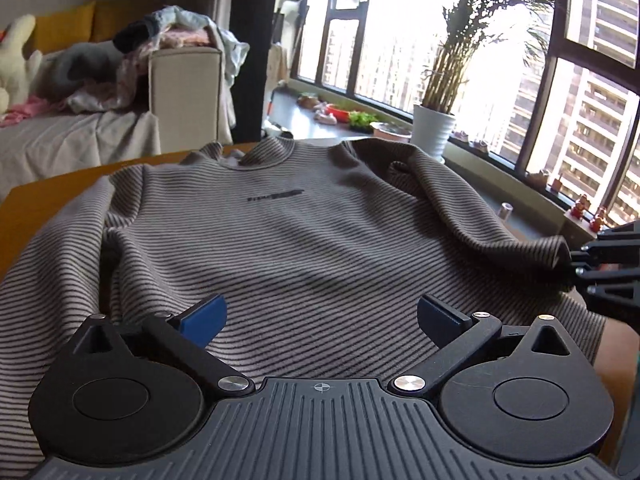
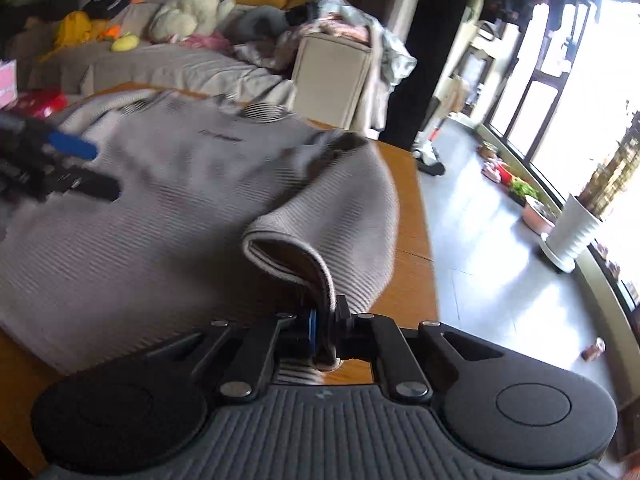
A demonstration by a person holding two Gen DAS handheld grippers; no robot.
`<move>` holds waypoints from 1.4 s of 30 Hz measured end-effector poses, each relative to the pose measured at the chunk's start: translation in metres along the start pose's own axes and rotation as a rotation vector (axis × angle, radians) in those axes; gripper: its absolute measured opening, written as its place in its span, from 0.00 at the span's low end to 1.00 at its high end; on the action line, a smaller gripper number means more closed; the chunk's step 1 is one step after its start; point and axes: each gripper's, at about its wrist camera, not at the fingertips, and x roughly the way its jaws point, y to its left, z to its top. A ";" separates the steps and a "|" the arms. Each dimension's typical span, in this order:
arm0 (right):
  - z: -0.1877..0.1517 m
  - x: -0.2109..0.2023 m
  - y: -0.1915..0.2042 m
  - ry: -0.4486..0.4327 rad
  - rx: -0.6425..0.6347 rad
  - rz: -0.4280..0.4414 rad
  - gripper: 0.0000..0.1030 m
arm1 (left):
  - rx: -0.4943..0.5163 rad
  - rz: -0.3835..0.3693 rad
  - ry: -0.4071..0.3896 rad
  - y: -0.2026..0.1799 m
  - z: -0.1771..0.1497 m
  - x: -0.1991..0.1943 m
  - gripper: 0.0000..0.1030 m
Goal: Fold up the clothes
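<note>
A grey striped sweater [image 1: 288,232] lies front up on a wooden table [image 1: 48,200], collar at the far side. My left gripper [image 1: 320,316] is open, its blue pads [image 1: 204,316] hovering over the sweater's lower body, holding nothing. My right gripper [image 2: 324,320] is shut on the cuff of the right sleeve [image 2: 304,256] and holds it lifted above the table edge. The sleeve [image 1: 480,216] drapes from the shoulder to the right gripper [image 1: 576,264] at the right edge of the left wrist view. The left gripper [image 2: 80,164] also shows blurred in the right wrist view.
A sofa [image 2: 180,68] with plush toys and piled clothes stands behind the table. A beige armrest [image 1: 184,92] is past the far edge. A potted plant [image 1: 436,128] and small items line the window sill. The table's right edge [image 2: 416,216] drops to a tiled floor.
</note>
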 end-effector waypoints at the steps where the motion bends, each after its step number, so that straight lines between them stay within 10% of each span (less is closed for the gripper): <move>1: 0.004 -0.008 -0.017 -0.012 0.064 -0.018 0.07 | -0.006 -0.009 0.000 0.000 -0.004 -0.006 1.00; 9: 0.116 -0.061 -0.095 -0.285 0.353 0.068 0.07 | -0.141 0.021 -0.040 0.022 -0.006 -0.024 1.00; 20: 0.251 0.008 0.045 -0.288 0.165 0.406 0.07 | -0.129 0.127 -0.093 0.052 -0.009 -0.099 1.00; 28: 0.261 0.071 0.110 -0.183 0.155 0.493 0.10 | -0.098 0.238 -0.083 0.082 -0.019 -0.132 1.00; 33: 0.256 0.059 0.126 -0.242 0.094 0.480 0.34 | -0.163 0.295 -0.079 0.103 -0.023 -0.137 1.00; 42: 0.159 0.018 0.212 -0.083 -0.303 0.685 0.43 | -0.291 0.384 -0.142 0.142 -0.012 -0.157 1.00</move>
